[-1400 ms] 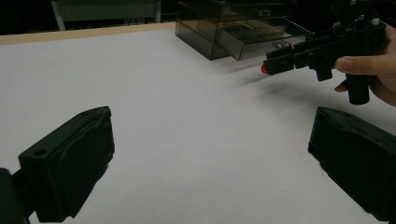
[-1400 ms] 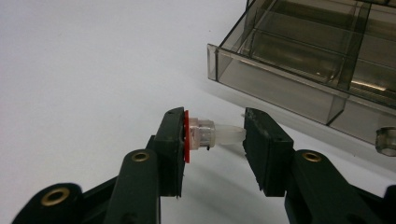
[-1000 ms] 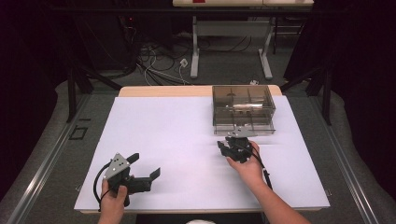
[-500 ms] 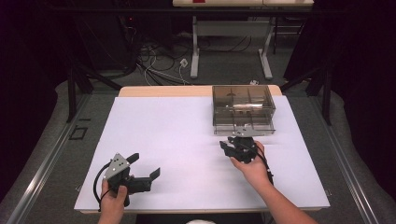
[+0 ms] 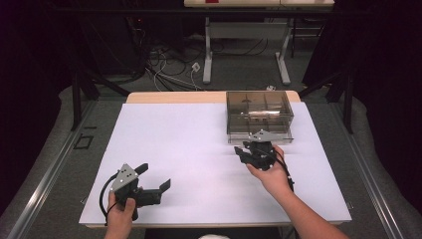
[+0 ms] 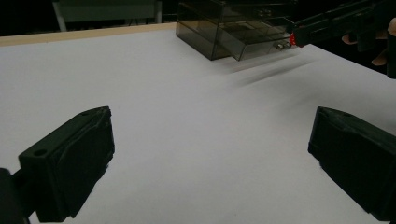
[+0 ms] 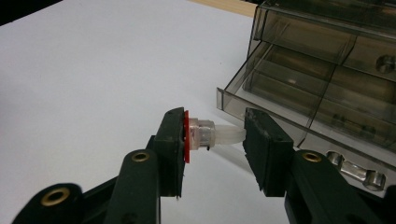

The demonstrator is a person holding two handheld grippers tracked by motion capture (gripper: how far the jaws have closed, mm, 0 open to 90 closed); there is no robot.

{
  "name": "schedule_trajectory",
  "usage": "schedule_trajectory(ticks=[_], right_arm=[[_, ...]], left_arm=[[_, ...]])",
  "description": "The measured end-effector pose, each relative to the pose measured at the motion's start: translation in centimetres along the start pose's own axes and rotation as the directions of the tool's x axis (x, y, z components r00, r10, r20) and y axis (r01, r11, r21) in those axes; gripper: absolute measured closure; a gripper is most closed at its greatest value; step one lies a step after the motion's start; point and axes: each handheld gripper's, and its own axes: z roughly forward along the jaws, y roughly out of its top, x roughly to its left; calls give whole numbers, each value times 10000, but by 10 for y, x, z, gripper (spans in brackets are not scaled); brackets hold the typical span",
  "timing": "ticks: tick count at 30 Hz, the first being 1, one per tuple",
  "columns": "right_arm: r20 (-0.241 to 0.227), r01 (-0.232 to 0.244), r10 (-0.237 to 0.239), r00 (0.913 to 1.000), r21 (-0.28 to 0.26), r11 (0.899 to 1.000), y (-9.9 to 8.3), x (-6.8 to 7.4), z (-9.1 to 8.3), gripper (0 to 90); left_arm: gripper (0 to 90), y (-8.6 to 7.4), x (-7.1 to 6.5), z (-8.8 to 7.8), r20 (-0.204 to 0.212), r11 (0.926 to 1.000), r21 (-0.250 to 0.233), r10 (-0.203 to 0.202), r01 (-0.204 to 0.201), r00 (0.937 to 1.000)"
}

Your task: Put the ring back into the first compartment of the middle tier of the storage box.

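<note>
Clear plastic with a flat red end is what the small piece (image 7: 205, 134) looks like: a stubby, see-through cylinder that narrows to a whitish tip. It is pinched end to end in the right gripper (image 7: 214, 140), the red cap flat against one jaw and the pale tip against the other, so its long axis runs straight across the gap from jaw to jaw. In the high view that gripper (image 5: 256, 151) sits in the person's right hand (image 5: 271, 172) on the right half of the table, just near of a smoky, translucent drawer box (image 5: 259, 115) standing at the far right. One low drawer (image 7: 299, 100) of the box is pulled out toward the gripper, and the piece hangs just in front of that drawer's front wall, off the white table cover (image 5: 189, 144). From the left gripper view, the red end (image 6: 293, 40) shows as a small spot beside the box. The left gripper (image 5: 149, 185), held in the left hand (image 5: 121, 219) at the near left, has its jaws spread wide with nothing between them, well apart from the box.
</note>
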Motion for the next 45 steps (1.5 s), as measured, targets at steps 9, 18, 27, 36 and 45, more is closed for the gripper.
schedule_trajectory(ticks=[9, 18, 27, 36, 45], right_arm=[[-65, -44, 44, 10000, 110, 9999, 12, -3, -2, 595], [-92, -154, 156, 9998, 180, 9997, 22, -9, -2, 595], [11, -166, 166, 9999, 270, 9995, 31, -12, 2, 595], [231, -331, 323, 9992, 369, 9988, 40, -21, 10, 596], [449, -508, 486, 9978, 477, 9976, 45, -28, 18, 595]], left_arm=[[3, 0, 0, 0, 5, 10000, 3, -1, 1, 10000], [3, 0, 0, 0, -14, 10000, 11, 23, -23, 10000], [3, 0, 0, 0, 14, 10000, -13, -13, 13, 10000], [3, 0, 0, 0, 29, 10000, -2, -19, 19, 10000], [3, 0, 0, 0, 35, 10000, -7, -25, 25, 10000]])
